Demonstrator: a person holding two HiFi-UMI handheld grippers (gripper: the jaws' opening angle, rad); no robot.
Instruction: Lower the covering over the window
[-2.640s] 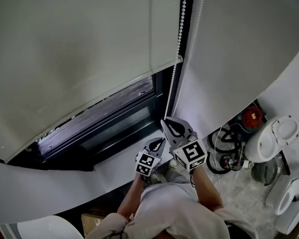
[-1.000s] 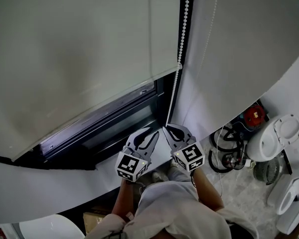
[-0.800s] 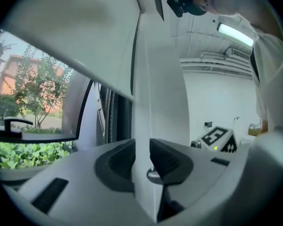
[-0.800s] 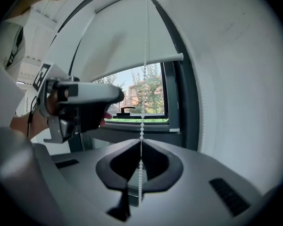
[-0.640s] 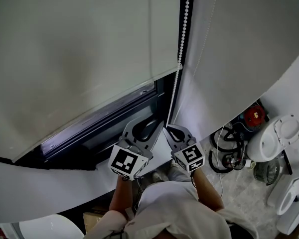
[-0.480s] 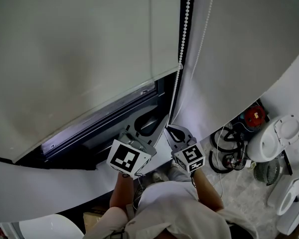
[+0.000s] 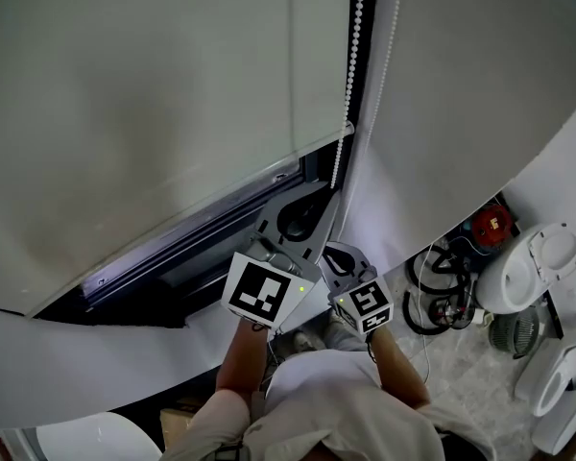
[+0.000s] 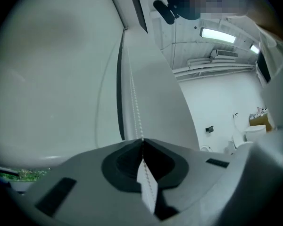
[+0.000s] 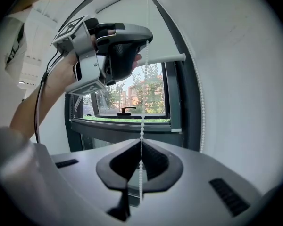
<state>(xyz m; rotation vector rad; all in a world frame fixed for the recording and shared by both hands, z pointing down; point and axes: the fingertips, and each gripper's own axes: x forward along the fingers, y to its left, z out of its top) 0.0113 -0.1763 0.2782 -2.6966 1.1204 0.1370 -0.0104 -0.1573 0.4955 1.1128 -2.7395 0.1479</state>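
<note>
The blind (image 7: 154,113) covers most of the window (image 7: 221,243). Its bottom bar (image 9: 166,57) hangs partway down the glass, and a band of pane and dark frame below it is bare. So the lowering looks underway but not finished.

The left tool (image 7: 326,196) is raised beside the window's right edge, above the right tool (image 7: 334,254), which sits lower and closer to the person's body. Both are on the bead chain (image 7: 353,46) that drops along that right edge. The left tool's jaws have just been closing, and its own view shows them pinched together with the string of beads running out between them. The right tool's jaws are also clamped narrow on the chain, with beads rising from the slit toward the left tool.

I take this to be a hand-over-hand pull, with the upper grip freshly taken. The next move would be for the lower tool to let go and the upper one to draw the chain straight down along its own line. It should stay taut so the beads do not slip through the jaws.
</note>
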